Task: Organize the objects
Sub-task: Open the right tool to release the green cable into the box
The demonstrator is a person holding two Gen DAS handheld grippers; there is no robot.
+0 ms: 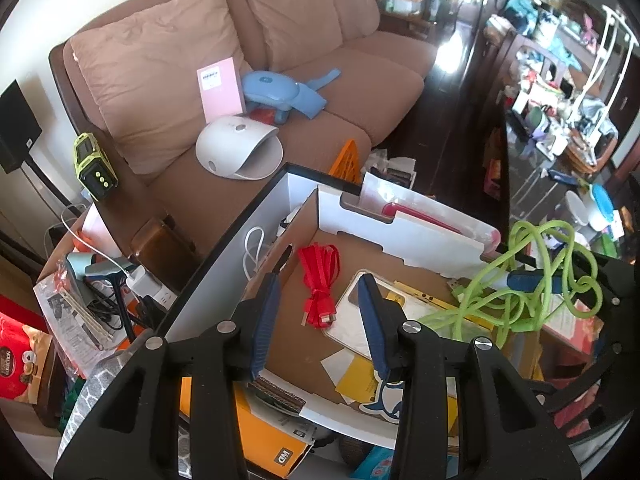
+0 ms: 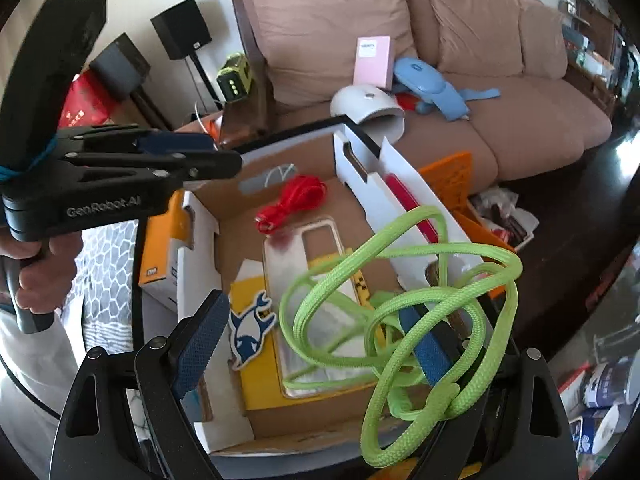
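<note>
I'm looking down into the cardboard box (image 1: 304, 248) w/ both grippers above it. My left gripper (image 1: 320, 292) is partly open – nothing between its blue pads, which hang over the box floor. Directly under it lies the red cable (image 1: 320, 280), bundled, on the brown bottom near the box's far-left corner. Just beside that, touching it or nearly so, is the clear phone case (image 2: 304, 280), lying flat; a whale sticker (image 2: 250, 332) and some yellow paper (image 2: 256, 364) sit at its near side.

My right gripper (image 2: 316, 328) stands wide open. The green cord (image 2: 404, 312) is a loose tangle of loops draped over its right finger (image 2: 424, 344) – hanging there, not pinched, since the other pad is well apart from it. Part of the cord trails down onto the phone case.

A white divider (image 1: 400, 220) stands upright along the box's far side, w/ a red item behind it that I can't make out. Beyond the box: the brown sofa (image 1: 320, 40) w/ a white dome-shaped device (image 1: 236, 148), a pink booklet (image 1: 220, 88) and a blue gadget (image 1: 280, 92).
</note>
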